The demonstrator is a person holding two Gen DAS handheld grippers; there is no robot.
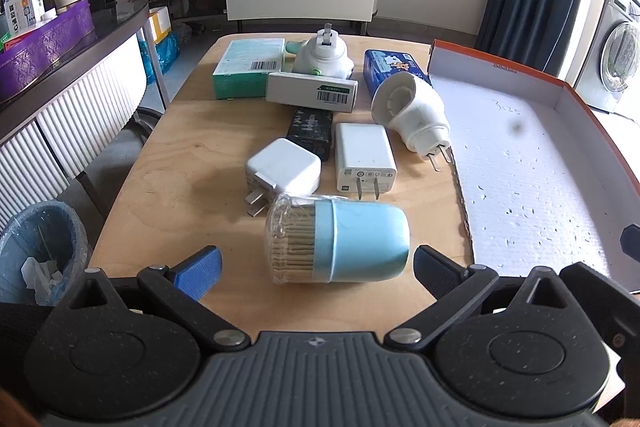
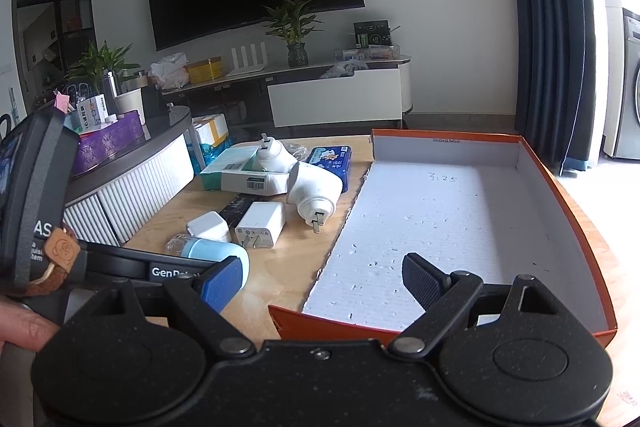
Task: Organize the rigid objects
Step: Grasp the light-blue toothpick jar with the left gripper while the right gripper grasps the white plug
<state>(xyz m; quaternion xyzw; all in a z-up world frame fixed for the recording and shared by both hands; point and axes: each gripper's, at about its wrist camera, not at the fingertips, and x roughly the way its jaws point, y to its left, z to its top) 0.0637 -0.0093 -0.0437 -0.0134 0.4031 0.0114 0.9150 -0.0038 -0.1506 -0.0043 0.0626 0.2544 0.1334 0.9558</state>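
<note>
A blue toothpick jar lies on its side on the wooden table, between the open jaws of my left gripper, untouched. Behind it lie two white chargers, a black box, two white plug-in devices, a white box, a green box and a blue packet. An orange-rimmed white box stands at the right, empty. My right gripper is open above its near edge. The jar shows to its left.
A bin stands on the floor at the table's left. A dark counter with a purple box runs along the left. A TV cabinet stands behind. A washing machine is at the far right.
</note>
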